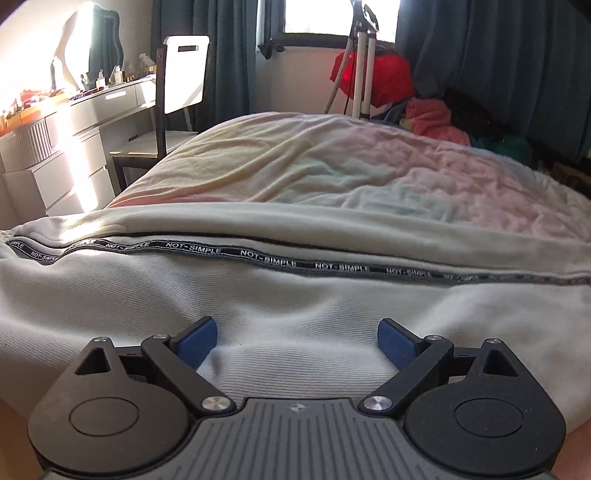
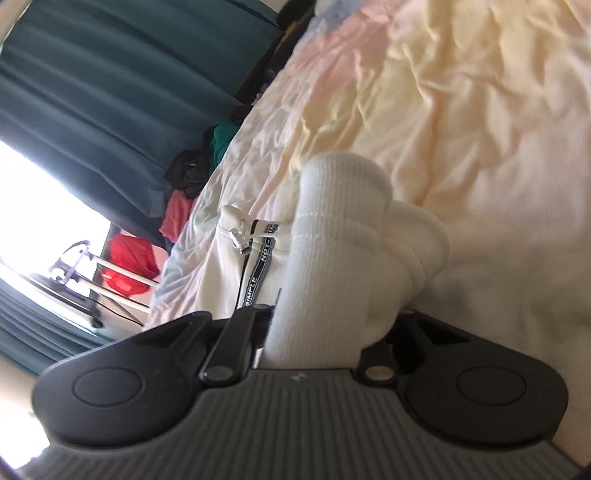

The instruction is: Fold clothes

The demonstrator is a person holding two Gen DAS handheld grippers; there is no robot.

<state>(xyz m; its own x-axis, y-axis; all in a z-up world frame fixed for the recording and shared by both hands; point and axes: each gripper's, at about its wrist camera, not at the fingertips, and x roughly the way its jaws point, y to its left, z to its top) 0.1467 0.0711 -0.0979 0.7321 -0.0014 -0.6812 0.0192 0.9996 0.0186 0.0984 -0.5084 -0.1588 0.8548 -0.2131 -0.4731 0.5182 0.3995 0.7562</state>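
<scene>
A pale grey-white ribbed cotton garment (image 1: 295, 317) lies spread across the near part of the bed (image 1: 332, 166), which is covered by a crumpled pastel sheet of cream, pink and pale blue. Along the garment runs a black woven tape (image 1: 266, 258) printed over and over in white capitals with "NOT-SIMPLE". The left claw (image 1: 297, 341) sits low over the fabric with its blue-padded fingers (image 1: 197, 341) spread wide apart, the cloth lying between them, ungripped.

In the right wrist view the right claw (image 2: 321, 332) is clamped on a bunched fold of the same white ribbed garment (image 2: 332, 240), which rises in thick rounded folds out of the closed fingers. Beside the fold the same tape (image 2: 258, 273) shows, reading "SIMPLE" and part of "NOT", next to a white drawstring with a silver metal tip (image 2: 240, 240).

Beyond the bed stand dark teal curtains (image 1: 498, 55), a bright window (image 1: 332, 14), a white-backed chair (image 1: 183, 74), a grey dresser with drawers (image 1: 74, 147) crowded with small bottles, and a heap of red, pink, black and green clothes (image 1: 424, 107).
</scene>
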